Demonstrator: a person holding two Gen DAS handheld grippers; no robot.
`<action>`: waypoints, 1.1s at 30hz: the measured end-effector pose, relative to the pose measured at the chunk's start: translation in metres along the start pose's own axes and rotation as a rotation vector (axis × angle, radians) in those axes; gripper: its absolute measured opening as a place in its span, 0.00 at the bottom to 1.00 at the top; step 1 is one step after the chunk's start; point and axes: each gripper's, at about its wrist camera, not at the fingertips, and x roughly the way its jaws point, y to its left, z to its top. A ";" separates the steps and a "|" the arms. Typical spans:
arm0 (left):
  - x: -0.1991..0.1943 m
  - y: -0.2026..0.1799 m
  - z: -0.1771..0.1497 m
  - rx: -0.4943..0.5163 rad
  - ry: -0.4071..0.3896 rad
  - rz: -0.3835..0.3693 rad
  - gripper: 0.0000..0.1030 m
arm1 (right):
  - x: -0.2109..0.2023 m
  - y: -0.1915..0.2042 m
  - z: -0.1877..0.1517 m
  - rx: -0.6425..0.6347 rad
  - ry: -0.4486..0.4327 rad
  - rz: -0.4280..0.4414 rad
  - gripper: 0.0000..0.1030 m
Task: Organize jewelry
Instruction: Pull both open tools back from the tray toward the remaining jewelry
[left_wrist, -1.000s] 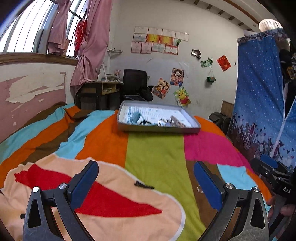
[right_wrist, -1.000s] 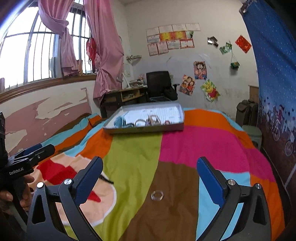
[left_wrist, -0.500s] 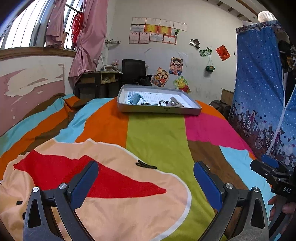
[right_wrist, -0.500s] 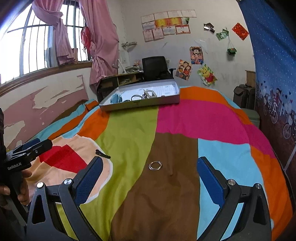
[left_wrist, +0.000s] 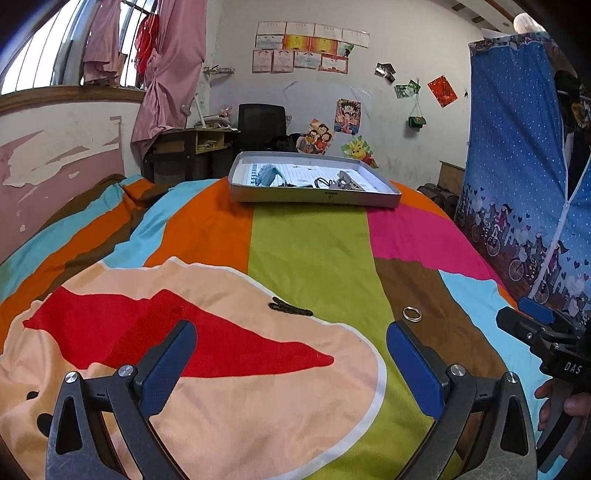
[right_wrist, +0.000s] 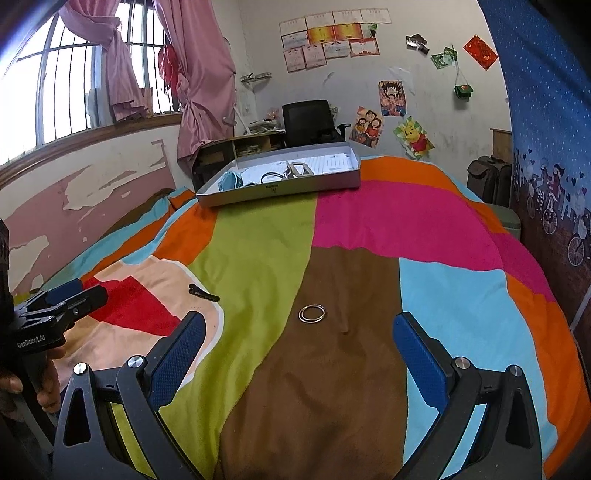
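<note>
A dark hair clip (left_wrist: 290, 307) lies on the peach patch of the bedspread, ahead of my open, empty left gripper (left_wrist: 291, 363). It also shows in the right wrist view (right_wrist: 204, 293). A silver ring (right_wrist: 312, 314) lies on the brown patch, ahead of my open, empty right gripper (right_wrist: 301, 354); it shows in the left wrist view (left_wrist: 412, 314) too. A grey tray (left_wrist: 314, 195) with several jewelry pieces sits at the far end of the bed, also in the right wrist view (right_wrist: 280, 190).
The colourful bedspread (left_wrist: 310, 251) covers the whole bed. A blue wardrobe curtain (left_wrist: 517, 184) hangs on the right. A desk and black chair (left_wrist: 262, 127) stand behind the tray. A peeling wall (right_wrist: 92, 184) runs along the left.
Both grippers have tilted down and moved closer to the bedspread. The clip and ring now appear nearer to the fingers. Both grippers stay open.
</note>
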 end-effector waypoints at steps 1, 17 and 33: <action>0.001 0.000 -0.001 0.001 0.007 -0.003 1.00 | 0.001 0.000 -0.001 0.000 0.006 0.001 0.97; 0.043 0.014 0.005 0.018 0.112 -0.001 1.00 | 0.046 0.001 -0.001 -0.032 0.085 0.085 0.97; 0.115 0.015 0.029 -0.032 0.099 -0.009 1.00 | 0.109 0.007 0.020 -0.007 0.083 0.069 0.94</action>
